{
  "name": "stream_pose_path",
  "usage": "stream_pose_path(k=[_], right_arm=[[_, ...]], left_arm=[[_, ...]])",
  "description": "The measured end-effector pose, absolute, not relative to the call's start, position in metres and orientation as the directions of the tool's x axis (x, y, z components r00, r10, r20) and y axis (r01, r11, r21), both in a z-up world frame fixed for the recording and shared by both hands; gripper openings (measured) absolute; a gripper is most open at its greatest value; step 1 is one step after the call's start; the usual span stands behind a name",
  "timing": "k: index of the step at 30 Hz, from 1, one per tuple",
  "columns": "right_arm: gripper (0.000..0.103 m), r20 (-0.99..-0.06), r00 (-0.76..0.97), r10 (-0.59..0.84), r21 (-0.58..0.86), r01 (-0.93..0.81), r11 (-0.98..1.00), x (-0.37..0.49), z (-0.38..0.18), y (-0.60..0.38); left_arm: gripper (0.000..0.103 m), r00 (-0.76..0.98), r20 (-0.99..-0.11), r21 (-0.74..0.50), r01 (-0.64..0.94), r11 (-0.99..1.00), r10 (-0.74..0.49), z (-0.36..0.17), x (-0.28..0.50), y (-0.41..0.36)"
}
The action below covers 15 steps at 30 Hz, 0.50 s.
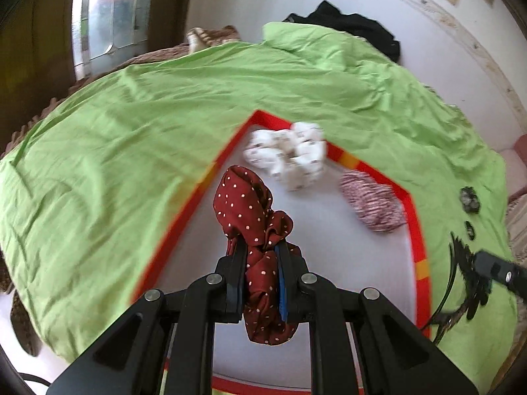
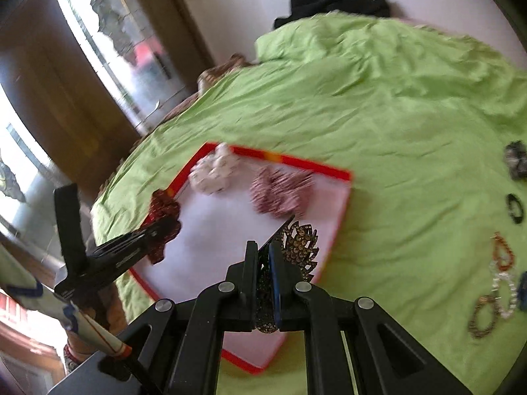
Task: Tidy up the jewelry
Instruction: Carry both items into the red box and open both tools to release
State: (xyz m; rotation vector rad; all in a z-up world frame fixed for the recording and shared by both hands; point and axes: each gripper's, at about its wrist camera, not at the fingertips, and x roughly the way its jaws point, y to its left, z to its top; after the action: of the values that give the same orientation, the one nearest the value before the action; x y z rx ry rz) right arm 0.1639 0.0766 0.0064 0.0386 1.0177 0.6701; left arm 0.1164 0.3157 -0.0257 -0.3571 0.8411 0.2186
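The dark red scrunchie (image 1: 253,227) with pale dots is pinched between the two fingers of my left gripper (image 1: 262,247), bunched and hanging out both in front of and behind the pads, held above the near left part of the white tray (image 1: 329,247) with the red and yellow border. In my right gripper (image 2: 263,256) I have a dark, stone-studded hair comb (image 2: 301,247), the fingers closed down tight on its lower part so that the leaf-shaped ornament fans out to the right of them over the tray's near right edge. On the tray's white surface lie two more scrunchies: a white patterned scrunchie (image 1: 290,153) near the far corner and a pink striped scrunchie (image 1: 372,200) beside the right border, close to each other, though whether they touch I cannot tell. The tray rests on a wrinkled green sheet (image 1: 131,131) spread over the bed. From my right side I see more pieces lying on the sheet, well apart from the tray: a dark scrunchie (image 2: 517,159), a small black ring (image 2: 515,209), an orange bead bracelet (image 2: 504,251), a clear bead bracelet (image 2: 504,288) and a brown bead bracelet (image 2: 484,317). A black garment (image 2: 336,0) sits at the far end of the bed against the white wall.
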Motion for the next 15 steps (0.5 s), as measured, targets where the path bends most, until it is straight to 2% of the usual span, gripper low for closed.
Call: stream_pose_path(k=[7,15], right_arm=[[0.008,-0.802,0.245,0.545,0.378,-0.497,0.781,0.156,-0.035,0.093],[0.008,-0.809,0.260,0.527,0.378,-0.456,0.806,0.158,-0.046,0.077]], left_arm=[[0.014,0.591,-0.796,-0.146,-0.398,0.906,0.132,-0.036,0.113,0.327],[0.018,0.561,-0.811,-0.115,-0.434,0.894,0.167,-0.041,0.112,0.326]])
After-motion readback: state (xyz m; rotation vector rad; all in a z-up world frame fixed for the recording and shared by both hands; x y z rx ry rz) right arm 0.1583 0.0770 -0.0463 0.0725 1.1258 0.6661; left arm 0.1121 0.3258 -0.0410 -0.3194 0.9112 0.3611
